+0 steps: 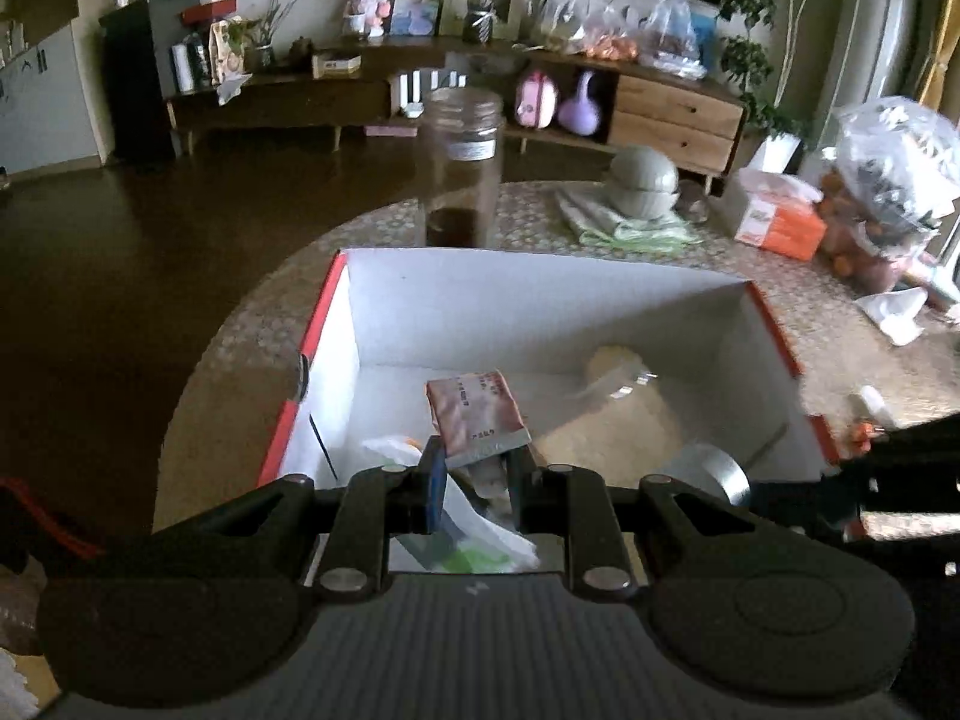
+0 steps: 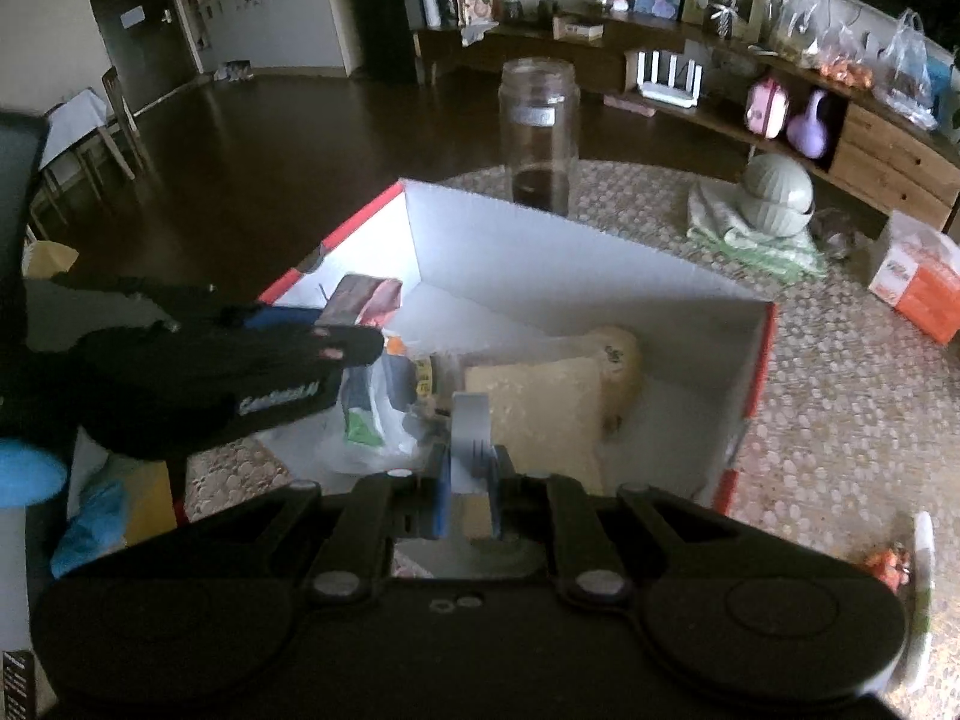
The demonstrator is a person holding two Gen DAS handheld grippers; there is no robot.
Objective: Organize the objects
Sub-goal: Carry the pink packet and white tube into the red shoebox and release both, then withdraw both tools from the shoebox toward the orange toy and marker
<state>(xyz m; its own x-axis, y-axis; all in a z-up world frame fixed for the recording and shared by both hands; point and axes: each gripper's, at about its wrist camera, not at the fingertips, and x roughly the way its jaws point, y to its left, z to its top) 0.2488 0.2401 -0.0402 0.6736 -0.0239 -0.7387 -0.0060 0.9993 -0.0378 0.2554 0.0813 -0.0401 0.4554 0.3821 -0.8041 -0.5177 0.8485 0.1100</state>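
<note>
A white box with red outer sides (image 1: 540,312) (image 2: 540,264) stands on the round table. My left gripper (image 1: 477,468) is shut on a small reddish packet (image 1: 477,414) and holds it over the box's near left part. In the right wrist view the left gripper (image 2: 336,330) with the packet (image 2: 366,297) shows at the box's left wall. My right gripper (image 2: 467,474) is shut on a grey roll of tape (image 2: 471,426) above the box's near edge. The roll also shows in the left wrist view (image 1: 711,474). In the box lie a bag of pale grain (image 2: 540,408) and plastic-wrapped items (image 2: 366,420).
A tall clear jar (image 1: 461,168) with dark contents stands just behind the box. A green lidded bowl (image 1: 643,180) on a folded cloth, an orange tissue box (image 1: 780,216) and a plastic bag of fruit (image 1: 888,180) are on the table's right side. A small bottle (image 2: 918,570) lies near right.
</note>
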